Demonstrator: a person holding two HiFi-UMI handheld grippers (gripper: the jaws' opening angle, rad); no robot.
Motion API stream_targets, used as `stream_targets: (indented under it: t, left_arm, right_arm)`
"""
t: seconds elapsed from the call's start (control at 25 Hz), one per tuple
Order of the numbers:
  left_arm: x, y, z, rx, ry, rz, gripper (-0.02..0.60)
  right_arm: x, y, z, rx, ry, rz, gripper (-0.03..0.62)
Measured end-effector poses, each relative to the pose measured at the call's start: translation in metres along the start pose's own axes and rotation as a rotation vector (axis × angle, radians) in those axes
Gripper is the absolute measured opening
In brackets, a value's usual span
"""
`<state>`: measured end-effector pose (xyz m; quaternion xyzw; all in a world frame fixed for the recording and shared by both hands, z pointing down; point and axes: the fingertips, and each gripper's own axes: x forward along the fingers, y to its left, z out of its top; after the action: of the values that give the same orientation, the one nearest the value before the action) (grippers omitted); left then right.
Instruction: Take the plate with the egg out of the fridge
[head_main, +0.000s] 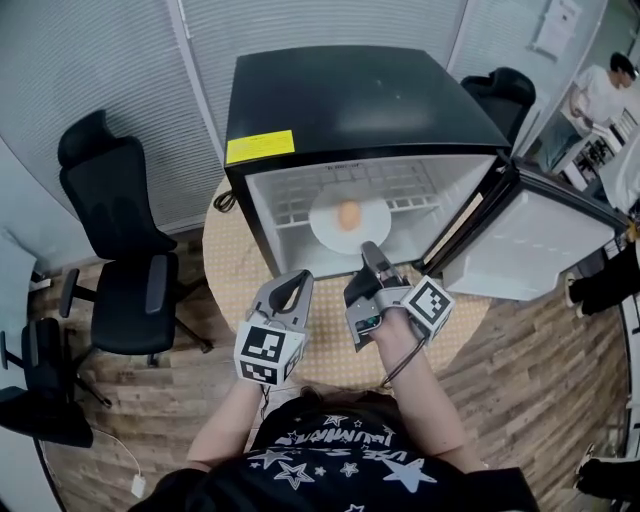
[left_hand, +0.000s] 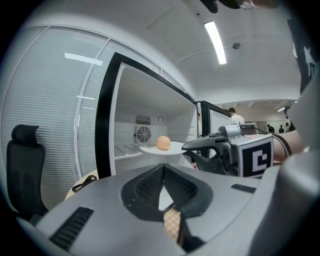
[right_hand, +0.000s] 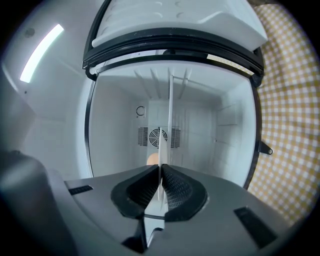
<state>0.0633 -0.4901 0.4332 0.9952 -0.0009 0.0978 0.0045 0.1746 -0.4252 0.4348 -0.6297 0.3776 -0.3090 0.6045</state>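
Fridge (head_main: 360, 110) sits on round table (head_main: 228, 262), door (head_main: 520, 245) open at right, egg (head_main: 348, 214) on plate (head_main: 325, 228) inside (right gripper (head_main: 368, 248) at its near rim), left gripper (head_main: 298, 280) beside, office chair (head_main: 120, 260) left of table.

Office: swivel chairs (head_main: 120, 250), blind-covered glass partitions (head_main: 100, 70)

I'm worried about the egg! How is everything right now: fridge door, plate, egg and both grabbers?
fridge door: wide open.
plate: level, inside the fridge, rim gripped.
egg: whole, sitting on the plate.
right gripper: jaws shut on the plate's rim.
left gripper: jaws shut, empty, outside the fridge.
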Motion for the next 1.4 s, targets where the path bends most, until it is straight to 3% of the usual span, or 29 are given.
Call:
stream_targets:
  t: [0.56, 0.92, 1.4]
  left_arm:
    - [-0.008, -0.017, -0.011, -0.011, -0.008, -0.075, 0.008]
    - [-0.016, -0.030, -0.010, -0.044, -0.014, 0.009, 0.008]
    - [-0.042, -0.084, -0.018, -0.054, 0.007, 0.089, 0.008]
  right_arm:
    - [-0.057, -0.002, -0.005, -0.022, -0.060, -0.015, 0.040]
    - [-0.071, 0.006, -0.003, -0.015, 0.026, 0.018, 0.041]
    - [-0.128, 0.007, 0.005, -0.012, 0.124, 0.026, 0.040]
